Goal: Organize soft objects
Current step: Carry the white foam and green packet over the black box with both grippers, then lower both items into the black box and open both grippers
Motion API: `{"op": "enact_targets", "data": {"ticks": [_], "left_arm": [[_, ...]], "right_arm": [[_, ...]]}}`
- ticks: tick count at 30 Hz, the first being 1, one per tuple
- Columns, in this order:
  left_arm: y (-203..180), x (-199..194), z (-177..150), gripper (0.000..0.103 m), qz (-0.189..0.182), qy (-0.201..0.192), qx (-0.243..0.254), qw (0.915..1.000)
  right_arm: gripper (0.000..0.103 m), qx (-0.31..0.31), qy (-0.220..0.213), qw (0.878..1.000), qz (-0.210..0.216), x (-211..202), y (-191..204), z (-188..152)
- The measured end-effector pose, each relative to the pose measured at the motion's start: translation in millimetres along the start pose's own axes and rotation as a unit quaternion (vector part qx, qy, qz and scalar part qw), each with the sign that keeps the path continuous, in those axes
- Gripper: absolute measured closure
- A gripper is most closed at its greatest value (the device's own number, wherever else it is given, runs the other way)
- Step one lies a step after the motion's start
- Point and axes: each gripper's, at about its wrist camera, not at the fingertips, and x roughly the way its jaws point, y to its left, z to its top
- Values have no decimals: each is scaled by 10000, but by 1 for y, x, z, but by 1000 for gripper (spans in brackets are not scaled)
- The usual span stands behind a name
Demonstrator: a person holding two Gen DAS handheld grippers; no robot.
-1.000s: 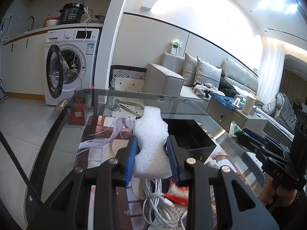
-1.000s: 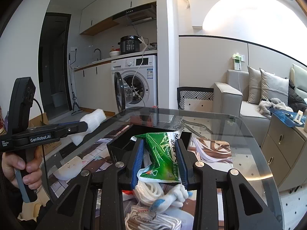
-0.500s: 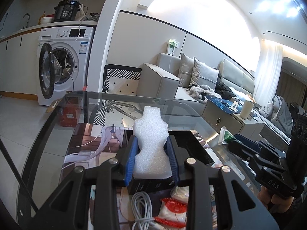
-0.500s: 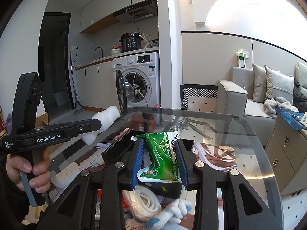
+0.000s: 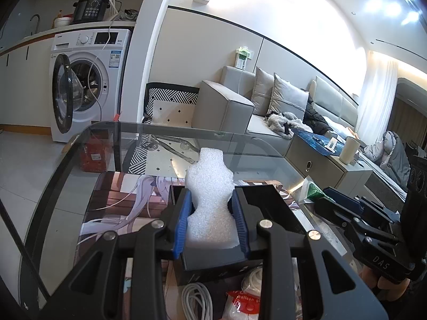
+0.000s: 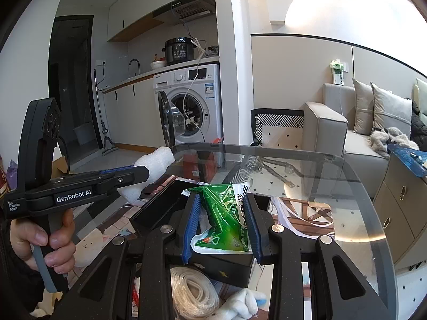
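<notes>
Spanning both views, a glass table (image 5: 66,176) with rounded corners carries a printed mat (image 5: 128,202) and a black tray (image 5: 269,202), in an open room with a washing machine (image 5: 88,80) by the kitchen counter and a grey sofa (image 5: 229,106) along the wall. "GenRobot.AI" is printed on the left gripper (image 6: 138,173) as the right wrist view shows it; "DAS" marks the right gripper's (image 5: 328,202) body in the left view. Between the blue pads of the left gripper (image 5: 212,213) a white foam piece (image 5: 210,194) is clamped, held over the tray's near edge. The right gripper (image 6: 222,224) squeezes a green plastic packet (image 6: 226,213) above the same tray (image 6: 160,205). A coiled white cable (image 5: 197,301) lies at the table's near edge.
</notes>
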Motion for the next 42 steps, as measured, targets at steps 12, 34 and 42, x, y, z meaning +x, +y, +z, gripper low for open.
{"op": "enact_targets", "data": {"ticks": [12,34,42], "left_arm": [[-1,22,5,73,-23,210,13,9998],[-20,63,-6,73,119,627,418,9971],[-20,74,-7,73,66,771,372,9963]], "right_arm": [[70,35,235,9997,64,24,-1,4],[70,138,688,9974,144,64,-13,2],[70,82,777,9969,119,76,-13,2]]}}
